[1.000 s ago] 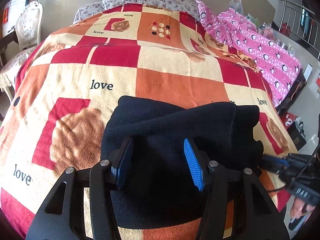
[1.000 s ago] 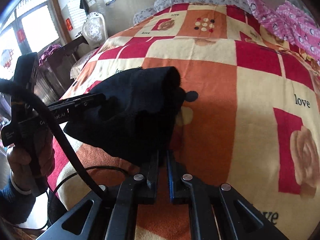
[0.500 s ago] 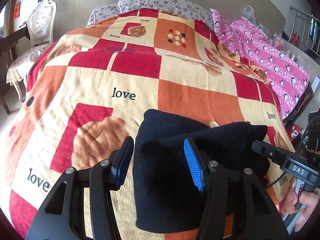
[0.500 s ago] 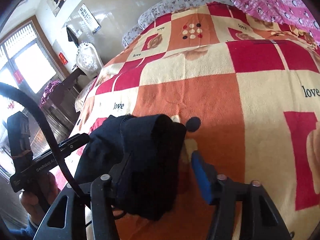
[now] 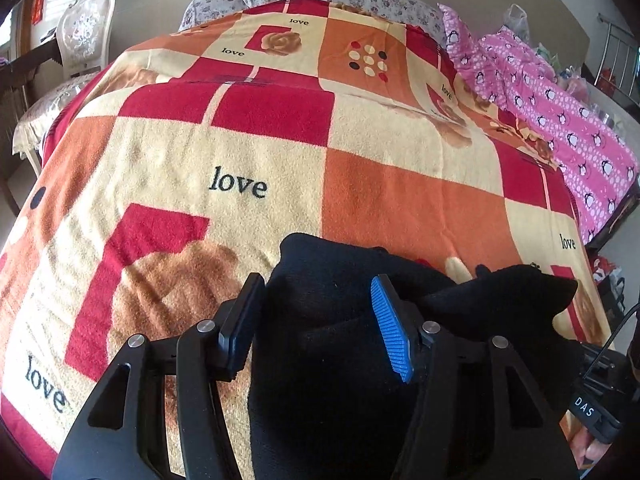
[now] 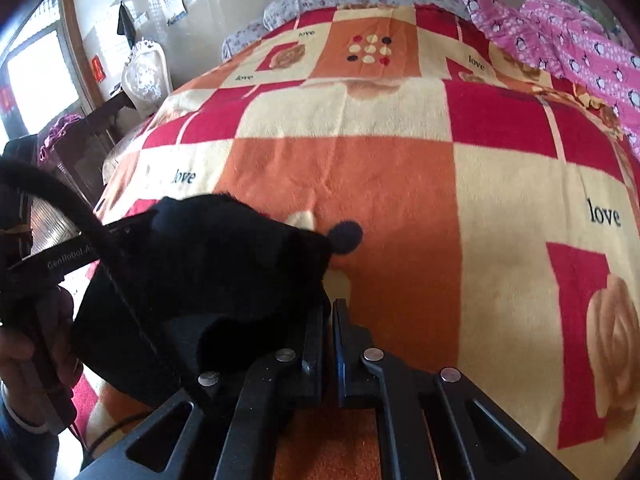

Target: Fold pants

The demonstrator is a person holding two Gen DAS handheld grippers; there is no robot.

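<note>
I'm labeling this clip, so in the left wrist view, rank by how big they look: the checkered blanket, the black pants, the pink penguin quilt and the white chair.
1. Checkered blanket
2. Black pants, enlarged by nearness to the camera
3. Pink penguin quilt
4. White chair, partly cut off

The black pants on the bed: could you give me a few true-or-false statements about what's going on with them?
1. The black pants lie on a checkered blanket printed with "love". True.
2. The left gripper is clamped shut on the pants. False: its jaws stand wide open over the fabric.
3. The right gripper has its jaws nearly together at the pants' edge. True.
4. A pink penguin-print quilt covers the pants. False: it lies apart, along the bed's far side.
</note>
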